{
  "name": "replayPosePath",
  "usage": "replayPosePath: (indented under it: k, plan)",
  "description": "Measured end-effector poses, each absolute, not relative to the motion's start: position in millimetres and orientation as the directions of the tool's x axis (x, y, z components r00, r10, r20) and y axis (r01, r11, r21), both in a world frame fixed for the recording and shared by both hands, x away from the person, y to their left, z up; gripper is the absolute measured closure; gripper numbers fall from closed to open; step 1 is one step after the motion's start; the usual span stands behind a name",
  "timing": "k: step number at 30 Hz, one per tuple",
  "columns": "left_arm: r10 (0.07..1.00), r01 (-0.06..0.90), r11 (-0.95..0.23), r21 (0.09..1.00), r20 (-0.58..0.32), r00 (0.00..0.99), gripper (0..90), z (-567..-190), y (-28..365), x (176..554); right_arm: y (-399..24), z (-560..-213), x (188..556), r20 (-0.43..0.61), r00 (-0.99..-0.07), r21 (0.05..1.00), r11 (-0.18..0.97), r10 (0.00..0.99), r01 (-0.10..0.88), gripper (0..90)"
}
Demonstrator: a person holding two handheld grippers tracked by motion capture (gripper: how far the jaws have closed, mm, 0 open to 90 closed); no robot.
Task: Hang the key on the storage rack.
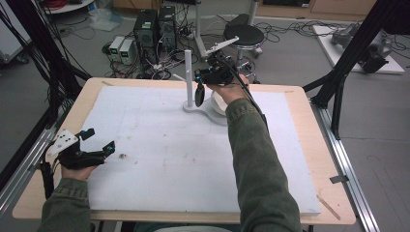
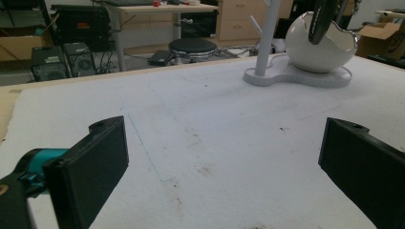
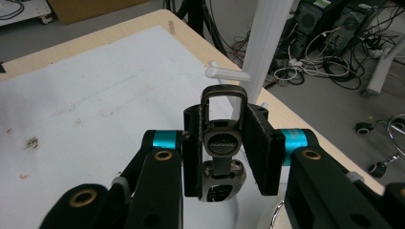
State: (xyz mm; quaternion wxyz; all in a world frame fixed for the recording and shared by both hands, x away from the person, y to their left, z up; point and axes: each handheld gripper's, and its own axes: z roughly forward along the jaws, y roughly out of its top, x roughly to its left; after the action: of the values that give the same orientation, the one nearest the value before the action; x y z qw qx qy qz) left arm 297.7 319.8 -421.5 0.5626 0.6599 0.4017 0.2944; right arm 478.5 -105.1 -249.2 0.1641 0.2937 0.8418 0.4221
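High view: we had the right gripper (image 1: 205, 77) up at the far side of the table (image 1: 309, 159), next to the white stand (image 1: 188, 72), with a dark key fob (image 1: 199, 94) hanging from it just beside the post. Left gripper (image 1: 99, 142) sat idle near the table's left edge, jaws spread wide, holding nothing. Left gripper view: jaws wide apart over bare white board; far off, the stand's post (image 2: 267, 38) and a white egg-shaped bowl (image 2: 320, 47) on the same base, with the fob (image 2: 325, 19) dangling above the bowl's opening. Right gripper view: jaws were clamped on the fob (image 3: 220, 143), metal loop (image 3: 223, 102) pointing up toward a white peg (image 3: 227, 73) on the post. Our read: pickup done, fob carried to the stand; hanging the loop on the peg not yet done, nor the release.
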Motion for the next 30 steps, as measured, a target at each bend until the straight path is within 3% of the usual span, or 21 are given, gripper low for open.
replayPosePath:
  k: [30]
  plan:
    - [0.861,0.202,-0.034,0.979,-0.074,0.504,3.3,-421.5,322.8,298.1,-68.4,-259.3,495.1,-0.073,-0.756,0.782,0.508,0.650,0.361,69.3]
